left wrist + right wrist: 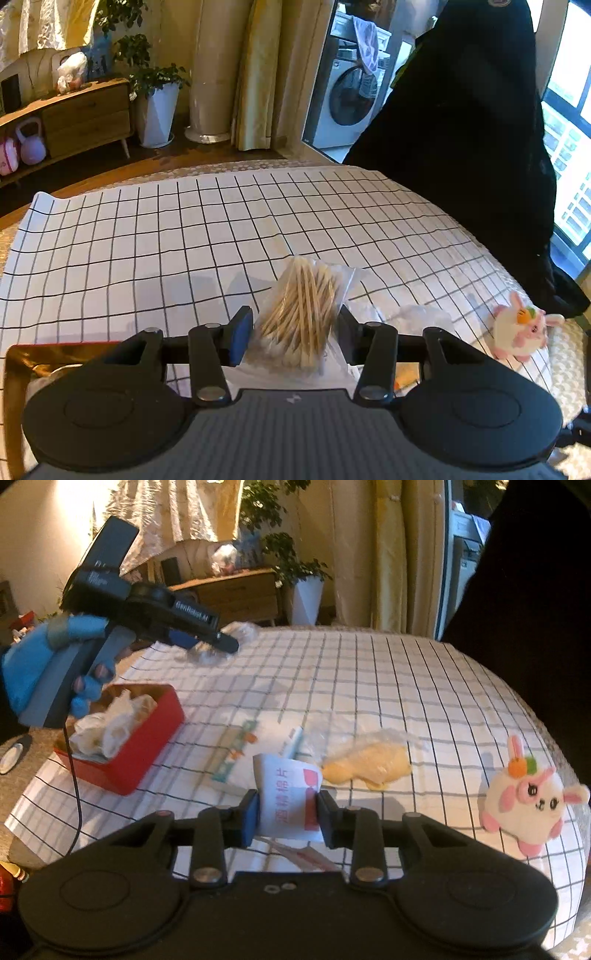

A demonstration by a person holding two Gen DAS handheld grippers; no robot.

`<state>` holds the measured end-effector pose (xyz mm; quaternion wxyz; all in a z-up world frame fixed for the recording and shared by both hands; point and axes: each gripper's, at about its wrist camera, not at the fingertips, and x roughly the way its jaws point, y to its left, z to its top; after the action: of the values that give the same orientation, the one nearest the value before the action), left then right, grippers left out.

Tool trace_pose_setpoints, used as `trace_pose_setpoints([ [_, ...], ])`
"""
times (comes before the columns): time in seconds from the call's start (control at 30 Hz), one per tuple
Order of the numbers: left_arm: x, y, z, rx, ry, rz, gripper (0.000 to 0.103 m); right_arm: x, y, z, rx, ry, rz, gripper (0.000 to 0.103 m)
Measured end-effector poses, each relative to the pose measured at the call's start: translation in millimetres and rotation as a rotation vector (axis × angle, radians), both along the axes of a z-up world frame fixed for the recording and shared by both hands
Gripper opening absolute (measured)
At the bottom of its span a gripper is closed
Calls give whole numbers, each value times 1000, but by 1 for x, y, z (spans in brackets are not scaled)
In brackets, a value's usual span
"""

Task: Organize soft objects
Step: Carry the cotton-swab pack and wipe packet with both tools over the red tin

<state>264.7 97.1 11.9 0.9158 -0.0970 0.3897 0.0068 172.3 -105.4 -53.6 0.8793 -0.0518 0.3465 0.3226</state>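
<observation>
Left wrist view: the left gripper (295, 336) holds a clear bag of cotton swabs (301, 314) between its jaws, lifted above the checked cloth (147, 240).
Left jaws: closed onto the bag from both sides (the wooden sticks fan out forward past the fingertips).
Right gripper (287, 814): jaws pressed against a white packet (290, 799) with red print, held upright between them.
Red box (147, 738): on the cloth at the left in the right wrist view, open, with crumpled white material inside.
Yellow soft piece (369, 766): lies on the cloth in a clear wrapper, just beyond the right gripper.
Plush bunny (528, 805): white and pink, near the cloth's right edge, well apart from the box.
Flat packets (236, 749): on the cloth between the box and the yellow piece.
</observation>
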Motion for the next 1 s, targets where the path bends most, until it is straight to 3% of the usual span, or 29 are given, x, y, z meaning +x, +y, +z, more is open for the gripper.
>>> trace_pose_setpoints([
  [0.67, -99, 86, 36, 45, -12, 45, 47, 4, 91, 73, 90, 24, 206, 33],
  [1.0, -127, 141, 22, 73, 33, 124, 47, -1, 175, 77, 64, 13, 335, 33],
])
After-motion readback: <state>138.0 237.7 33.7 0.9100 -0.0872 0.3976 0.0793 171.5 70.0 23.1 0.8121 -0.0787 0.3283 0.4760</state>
